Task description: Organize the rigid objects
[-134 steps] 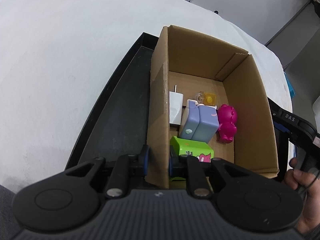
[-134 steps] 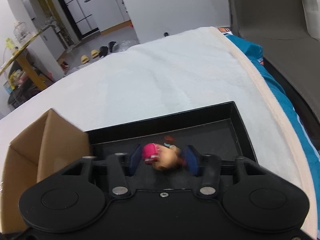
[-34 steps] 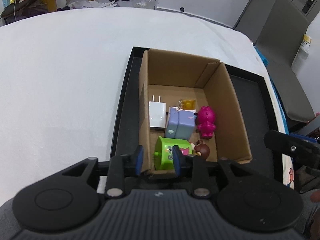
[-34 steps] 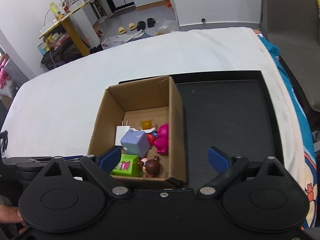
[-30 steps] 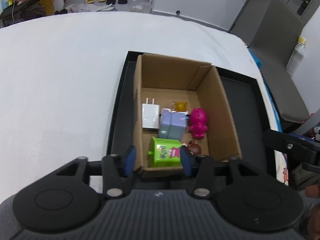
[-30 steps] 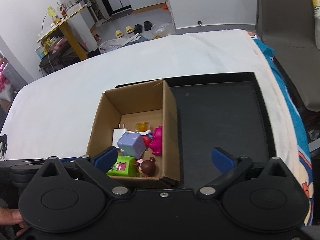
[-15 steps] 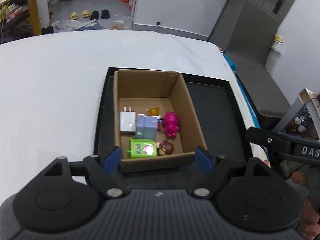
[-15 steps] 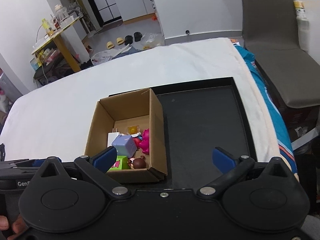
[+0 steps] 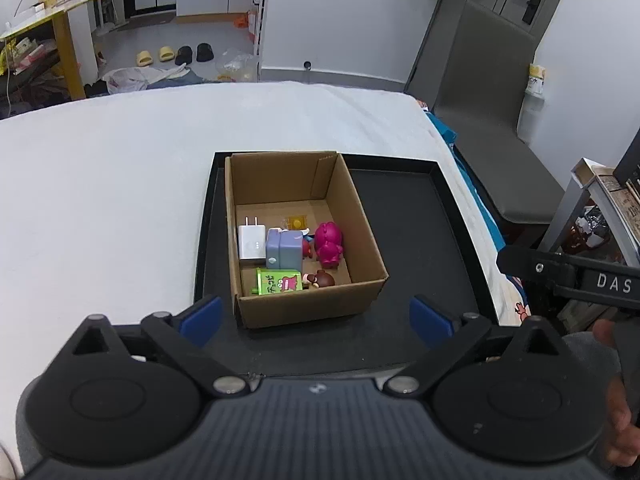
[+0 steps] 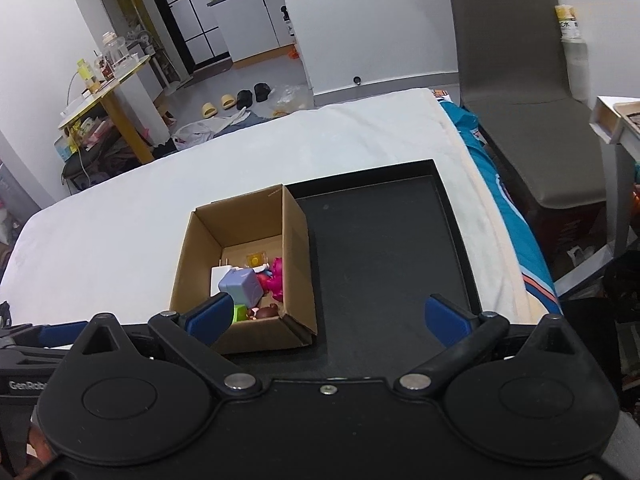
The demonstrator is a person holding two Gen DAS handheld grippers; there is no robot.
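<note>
An open cardboard box (image 9: 368,248) (image 10: 296,248) stands in the left part of a black tray (image 9: 420,216) (image 10: 384,240). Inside lie a white charger (image 9: 251,243), a lilac block (image 9: 284,249) (image 10: 240,288), a magenta figure (image 9: 329,244) (image 10: 276,276), a green carton (image 9: 278,282), a small brown-haired doll (image 9: 320,279) and a yellow piece (image 9: 297,223). My left gripper (image 9: 316,318) hangs above the box's near wall, its jaws still opening wide with nothing held. My right gripper (image 10: 326,316) is open and empty above the tray's near edge.
The tray lies on a white-covered table (image 9: 100,184) (image 10: 120,216). A grey chair (image 9: 492,120) (image 10: 520,92) stands to the right. A person's hand (image 9: 616,396) holds the right gripper's handle at the left wrist view's right edge. Shoes and a yellow-legged table are far behind.
My left gripper let go of the box's near wall, spread its jaws wide, and pulled up and back. The right gripper also rose and drew back, so both views take in more room.
</note>
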